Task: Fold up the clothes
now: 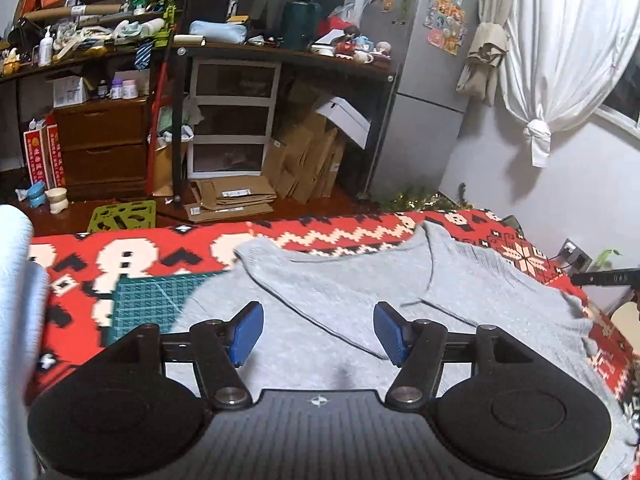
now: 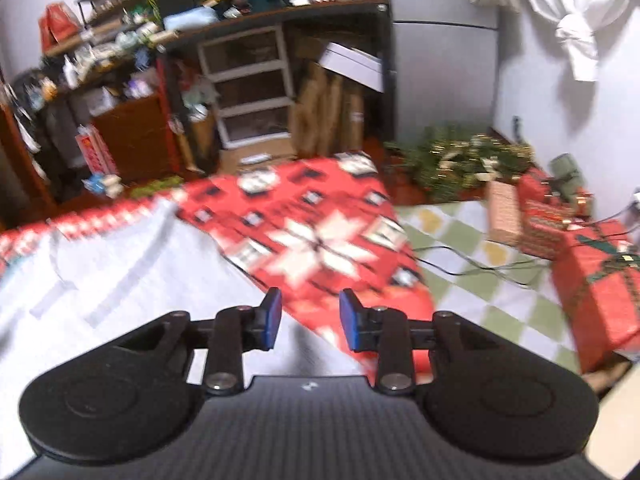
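Blurring the grey sweater (image 2: 100,280) under empty right gripper (image 2: 310,320)

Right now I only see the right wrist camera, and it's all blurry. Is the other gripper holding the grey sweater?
Observer: No. The left gripper is open above the grey sweater with nothing between its fingers.
Operator: Is the sweater folded already?
Observer: Partly, it seems. A sleeve lies folded across the body.
Operator: What's under the sweater besides the red blanket?
Observer: A green cutting mat sticks out on the sweater's left side, on top of the red patterned blanket.
Operator: Is my gripper open too?
Observer: Yes, the right gripper is open and empty, over the sweater's edge.
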